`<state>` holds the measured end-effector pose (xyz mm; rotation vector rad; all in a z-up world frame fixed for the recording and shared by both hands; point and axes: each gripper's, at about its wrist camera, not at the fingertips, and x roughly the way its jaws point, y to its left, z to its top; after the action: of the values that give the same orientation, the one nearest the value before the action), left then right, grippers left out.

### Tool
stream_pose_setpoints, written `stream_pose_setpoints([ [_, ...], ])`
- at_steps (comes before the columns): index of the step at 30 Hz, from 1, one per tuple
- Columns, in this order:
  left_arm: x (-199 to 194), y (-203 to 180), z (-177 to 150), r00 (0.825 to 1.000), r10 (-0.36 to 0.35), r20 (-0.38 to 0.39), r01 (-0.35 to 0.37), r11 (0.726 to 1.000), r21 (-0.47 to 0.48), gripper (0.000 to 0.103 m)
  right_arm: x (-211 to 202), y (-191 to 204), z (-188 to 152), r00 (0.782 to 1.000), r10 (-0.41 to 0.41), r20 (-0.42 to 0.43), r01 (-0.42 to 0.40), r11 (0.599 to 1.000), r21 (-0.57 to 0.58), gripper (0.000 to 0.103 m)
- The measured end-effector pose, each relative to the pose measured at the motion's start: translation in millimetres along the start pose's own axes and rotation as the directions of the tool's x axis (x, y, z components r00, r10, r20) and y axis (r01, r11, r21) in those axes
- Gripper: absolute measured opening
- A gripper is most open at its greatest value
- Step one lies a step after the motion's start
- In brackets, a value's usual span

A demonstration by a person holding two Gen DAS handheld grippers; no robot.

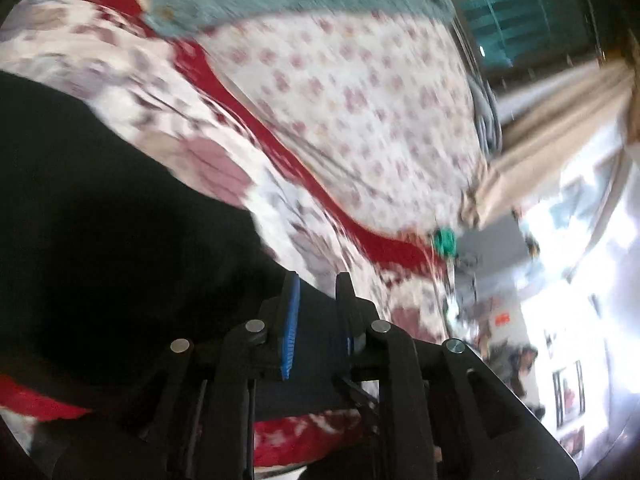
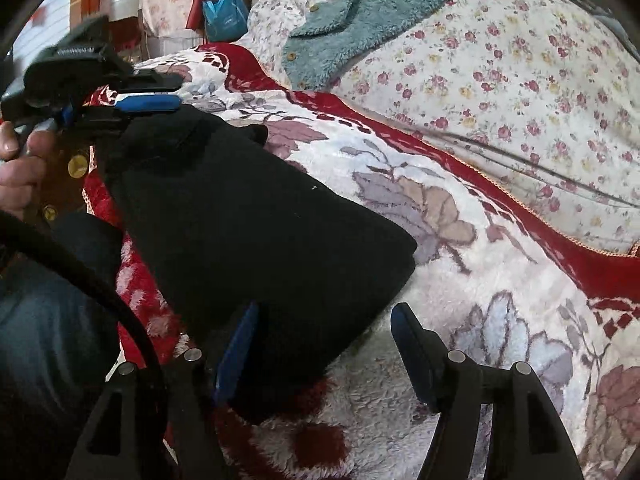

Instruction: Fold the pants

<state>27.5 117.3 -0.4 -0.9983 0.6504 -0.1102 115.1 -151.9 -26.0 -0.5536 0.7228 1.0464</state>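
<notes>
The black pants (image 2: 248,216) lie folded into a compact block on a white and red floral blanket (image 2: 440,280). My right gripper (image 2: 324,316) is open wide over the block's near corner. That corner lies between its fingers, and the pads do not press it. My left gripper (image 2: 176,89) is at the far left corner of the pants, held by a person's hand (image 2: 16,172), with its blue pads a little apart. In the left wrist view the pants (image 1: 100,220) fill the lower left. The left gripper (image 1: 316,284) shows a narrow gap with dark cloth lying loose in it.
Behind the blanket lies a cream quilt with small flowers (image 2: 500,80), and a teal fleece garment (image 2: 380,12) rests on it. A blue bag (image 2: 224,12) and other clutter stand at the back left. A black cable (image 2: 100,280) curves past at the lower left.
</notes>
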Motion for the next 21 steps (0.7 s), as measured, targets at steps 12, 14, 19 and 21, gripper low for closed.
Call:
stream_pose_setpoints([
  [12,9,28,10,0.991,0.115,-0.074,-0.117,0.993,-0.017,0.019,-2,4,1,0.999,-0.033,0.006,0.033,0.999,-0.026,0.066],
  [14,-29,33,4,0.998,0.066,-0.021,-0.067,0.997,-0.034,0.042,-3,8,1,0.999,-0.051,0.011,0.051,0.998,-0.042,0.066],
  [19,-111,72,-15,0.992,0.075,0.105,-0.061,0.990,-0.129,0.049,-8,21,1,0.990,-0.132,0.040,0.135,0.985,-0.111,0.066],
  [21,-154,99,-23,0.978,0.108,0.177,-0.073,0.978,-0.196,0.049,-14,26,1,0.984,-0.163,0.070,0.171,0.976,-0.133,0.066],
])
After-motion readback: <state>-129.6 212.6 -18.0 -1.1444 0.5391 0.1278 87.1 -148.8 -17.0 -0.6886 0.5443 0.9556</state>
